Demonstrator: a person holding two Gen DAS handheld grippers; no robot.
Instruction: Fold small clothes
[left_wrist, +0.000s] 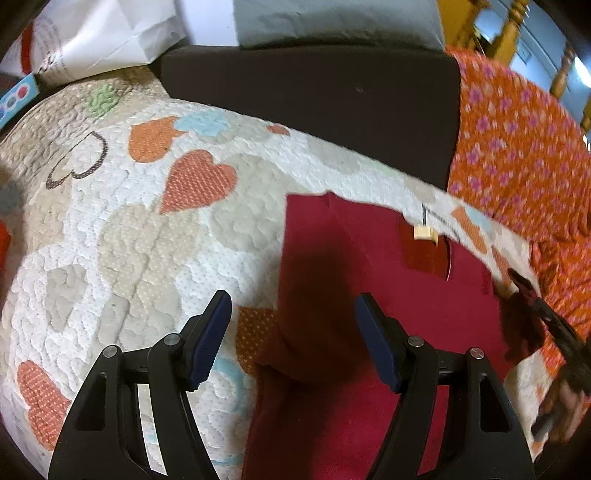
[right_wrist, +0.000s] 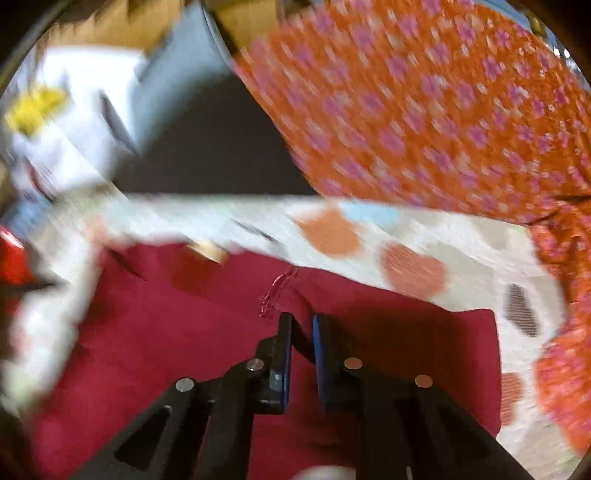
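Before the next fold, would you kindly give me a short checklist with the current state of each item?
1. Left gripper open and empty above the dark red garment: ok.
2. Right gripper gripping cloth: jaws nearly closed, fabric between them, hold cannot tell.
3. Garment lying flat on the heart-patterned quilt: not ok, a fold bunches near the left jaws.
4. Orange floral fabric clear of the garment: cannot tell.
5. Right view sharp: not ok, blurred.

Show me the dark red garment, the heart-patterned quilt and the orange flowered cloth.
dark red garment (left_wrist: 369, 266), left wrist view, flat middle.
heart-patterned quilt (left_wrist: 129, 229), left wrist view, bare quilted top.
orange flowered cloth (right_wrist: 424, 103), right wrist view, middle of the print.
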